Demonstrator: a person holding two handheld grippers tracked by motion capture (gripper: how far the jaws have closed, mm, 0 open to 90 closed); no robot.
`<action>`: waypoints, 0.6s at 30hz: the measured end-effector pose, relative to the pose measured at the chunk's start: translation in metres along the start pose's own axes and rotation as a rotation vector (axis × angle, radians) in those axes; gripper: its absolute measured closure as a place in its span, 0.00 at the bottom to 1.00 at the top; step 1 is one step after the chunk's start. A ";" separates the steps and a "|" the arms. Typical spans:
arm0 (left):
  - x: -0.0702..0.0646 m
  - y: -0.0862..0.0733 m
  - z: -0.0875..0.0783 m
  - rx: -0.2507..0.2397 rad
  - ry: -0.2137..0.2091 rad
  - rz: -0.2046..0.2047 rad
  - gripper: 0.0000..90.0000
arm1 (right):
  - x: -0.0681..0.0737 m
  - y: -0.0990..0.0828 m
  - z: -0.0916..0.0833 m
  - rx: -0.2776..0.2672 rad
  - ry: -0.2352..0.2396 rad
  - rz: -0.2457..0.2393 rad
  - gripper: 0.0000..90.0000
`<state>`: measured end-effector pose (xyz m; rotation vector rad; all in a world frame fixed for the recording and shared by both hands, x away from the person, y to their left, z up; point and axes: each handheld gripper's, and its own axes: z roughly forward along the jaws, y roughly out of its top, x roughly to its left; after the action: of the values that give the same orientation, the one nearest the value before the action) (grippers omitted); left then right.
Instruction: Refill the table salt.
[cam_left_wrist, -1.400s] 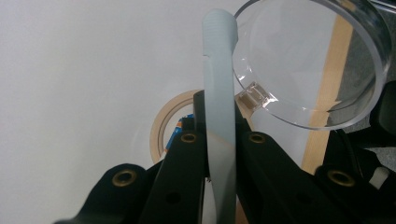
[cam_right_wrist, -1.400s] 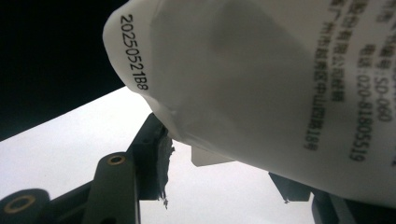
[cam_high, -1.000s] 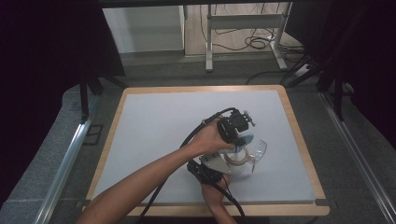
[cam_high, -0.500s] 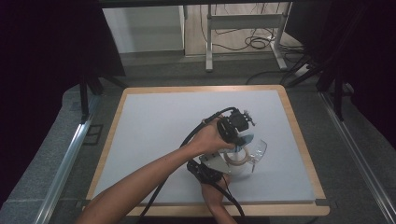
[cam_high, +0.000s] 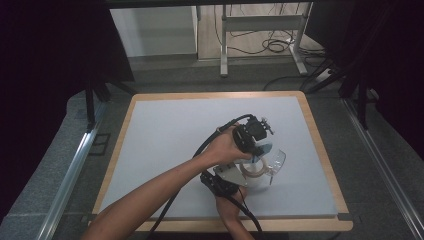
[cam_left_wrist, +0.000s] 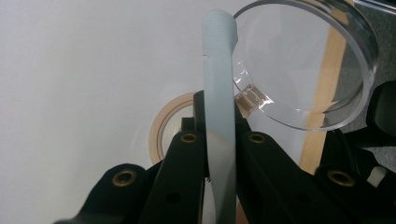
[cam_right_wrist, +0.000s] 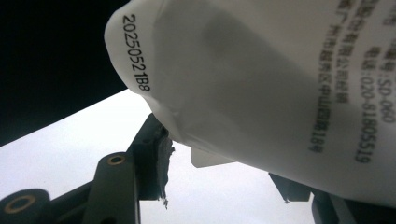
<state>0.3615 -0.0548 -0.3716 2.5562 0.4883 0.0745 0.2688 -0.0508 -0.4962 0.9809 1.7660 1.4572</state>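
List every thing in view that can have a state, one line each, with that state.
Left gripper: shut on the pale blue strip.
Pale blue strip: clamped between the jaws, standing upright in the left gripper view.
Clear round lid: lifted and tilted, beside the strip.
Right gripper: jaws on either side of the white printed container; whether they press on it cannot be told.
White printed container: tilted, print running sideways.
Tape ring: lying flat on the table.

On the bench (cam_high: 165, 145), a grey top in a wooden frame, two forearms come in from the near edge. The left gripper (cam_high: 257, 142) is raised over a clear plastic container (cam_high: 272, 162), its black cable looping back along the arm. Just below, the right gripper (cam_high: 235, 177) lies low beside a tan ring (cam_high: 253, 171).
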 end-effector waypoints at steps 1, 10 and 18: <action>0.000 0.000 0.000 -0.001 0.000 0.000 1.00 | 0.000 0.000 0.000 0.000 0.000 -0.001 0.51; 0.001 -0.001 0.000 0.002 0.000 -0.003 1.00 | 0.002 0.000 0.000 0.000 -0.003 -0.009 0.51; 0.001 -0.001 0.002 0.002 -0.004 -0.003 1.00 | 0.002 -0.001 0.001 0.001 -0.011 -0.015 0.51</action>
<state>0.3622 -0.0550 -0.3735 2.5572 0.4914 0.0682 0.2679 -0.0485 -0.4973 0.9732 1.7629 1.4390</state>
